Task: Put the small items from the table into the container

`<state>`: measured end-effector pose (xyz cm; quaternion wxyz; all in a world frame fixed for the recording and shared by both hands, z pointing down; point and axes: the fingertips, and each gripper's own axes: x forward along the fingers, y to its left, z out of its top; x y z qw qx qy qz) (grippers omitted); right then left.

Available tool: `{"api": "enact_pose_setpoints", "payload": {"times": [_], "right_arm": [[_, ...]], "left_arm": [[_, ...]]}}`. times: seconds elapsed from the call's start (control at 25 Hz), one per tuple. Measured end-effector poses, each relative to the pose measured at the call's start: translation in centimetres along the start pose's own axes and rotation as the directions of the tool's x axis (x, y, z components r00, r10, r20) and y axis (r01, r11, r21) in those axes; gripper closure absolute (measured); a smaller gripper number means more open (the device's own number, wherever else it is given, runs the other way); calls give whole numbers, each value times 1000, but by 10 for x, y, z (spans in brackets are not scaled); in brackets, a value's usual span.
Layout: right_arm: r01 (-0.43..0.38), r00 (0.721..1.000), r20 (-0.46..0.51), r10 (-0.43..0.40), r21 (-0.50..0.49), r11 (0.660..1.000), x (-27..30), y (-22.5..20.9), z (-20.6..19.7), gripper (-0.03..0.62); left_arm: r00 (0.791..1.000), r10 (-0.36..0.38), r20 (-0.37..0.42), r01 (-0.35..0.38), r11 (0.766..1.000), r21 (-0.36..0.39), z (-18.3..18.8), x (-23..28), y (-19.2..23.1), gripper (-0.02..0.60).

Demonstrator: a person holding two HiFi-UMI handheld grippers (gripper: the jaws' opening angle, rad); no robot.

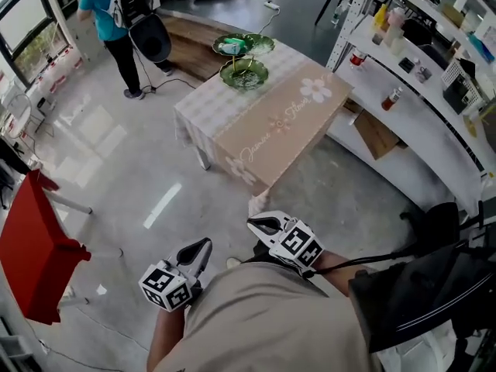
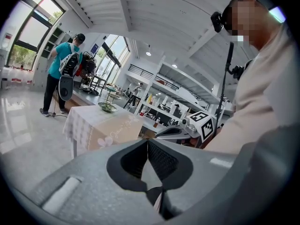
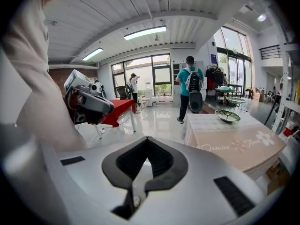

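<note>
Left gripper [image 1: 204, 244] and right gripper [image 1: 255, 223], jaws together, hang above open floor [image 1: 155, 169] short of table [image 1: 260, 186] corner.

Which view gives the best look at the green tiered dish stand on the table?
The head view: it looks down into the bowls of the green dish stand at the far end of the table. The right gripper view shows the stand side-on and smaller; the left gripper view shows it tiny and distant.
</note>
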<state>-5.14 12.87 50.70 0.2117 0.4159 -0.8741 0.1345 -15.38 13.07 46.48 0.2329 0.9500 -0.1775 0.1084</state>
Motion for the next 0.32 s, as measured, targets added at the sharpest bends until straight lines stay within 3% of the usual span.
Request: {"api": "enact_pose_setpoints", "payload": {"times": [0.32], "right_arm": [[-8,1000,-15,9,4,1000,0,4,-4,580]], "left_arm": [[1000,-1,-2,1,1000,-7,-2,0,-1,572]]}}
